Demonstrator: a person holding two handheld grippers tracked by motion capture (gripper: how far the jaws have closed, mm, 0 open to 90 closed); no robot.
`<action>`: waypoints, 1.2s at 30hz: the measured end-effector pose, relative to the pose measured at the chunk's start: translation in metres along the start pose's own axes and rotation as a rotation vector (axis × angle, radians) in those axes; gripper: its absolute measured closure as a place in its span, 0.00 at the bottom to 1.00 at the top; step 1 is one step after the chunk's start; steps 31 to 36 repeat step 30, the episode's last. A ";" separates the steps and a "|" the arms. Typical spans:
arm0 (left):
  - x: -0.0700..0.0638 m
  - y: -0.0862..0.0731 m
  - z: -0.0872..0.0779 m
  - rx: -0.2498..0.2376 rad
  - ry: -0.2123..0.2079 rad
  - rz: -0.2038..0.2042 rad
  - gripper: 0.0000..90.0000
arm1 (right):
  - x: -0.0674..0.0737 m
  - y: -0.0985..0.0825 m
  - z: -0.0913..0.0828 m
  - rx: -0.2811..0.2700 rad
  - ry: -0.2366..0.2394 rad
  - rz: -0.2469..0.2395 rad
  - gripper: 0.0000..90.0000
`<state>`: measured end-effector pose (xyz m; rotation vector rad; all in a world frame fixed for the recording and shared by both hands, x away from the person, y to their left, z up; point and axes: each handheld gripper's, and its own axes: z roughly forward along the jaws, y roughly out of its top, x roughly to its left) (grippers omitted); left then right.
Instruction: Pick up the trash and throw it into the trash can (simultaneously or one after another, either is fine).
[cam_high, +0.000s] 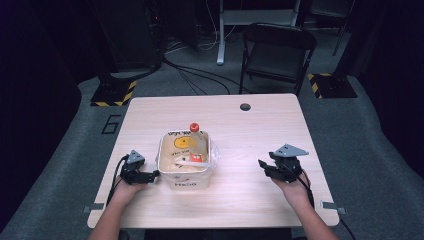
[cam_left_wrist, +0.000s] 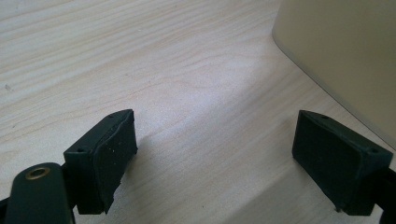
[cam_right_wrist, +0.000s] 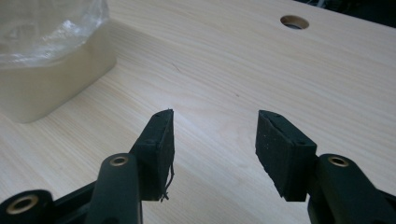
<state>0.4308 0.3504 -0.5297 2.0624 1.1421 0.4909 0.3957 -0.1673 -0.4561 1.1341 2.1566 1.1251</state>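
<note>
A cream square bin (cam_high: 184, 176) lined with a clear plastic bag stands on the wooden table (cam_high: 240, 130). Inside it leans a clear bottle (cam_high: 196, 145) with an orange cap and an orange label. My left gripper (cam_high: 154, 174) rests low on the table just left of the bin, open, with nothing between its jaws; the bin's cream wall (cam_left_wrist: 345, 51) is at the upper right of the left gripper view. My right gripper (cam_high: 264, 167) hovers over bare table right of the bin, open and empty. The bin and bag (cam_right_wrist: 46, 51) are at the upper left of the right gripper view.
A round cable hole (cam_high: 245, 106) sits near the table's far edge and also appears as hole (cam_right_wrist: 294, 21) in the right gripper view. Beyond the table stands a black folding chair (cam_high: 277, 50), with cables on the grey floor.
</note>
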 end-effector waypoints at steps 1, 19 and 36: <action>0.000 0.000 0.000 0.000 0.001 0.001 0.15 | -0.001 -0.002 0.001 0.003 -0.006 0.007 0.51; 0.000 0.000 0.000 -0.001 0.001 -0.004 0.15 | -0.020 -0.029 0.013 0.056 -0.048 0.078 0.52; 0.000 0.000 0.000 -0.001 0.001 -0.003 0.15 | -0.033 -0.045 0.022 0.118 -0.083 0.108 0.49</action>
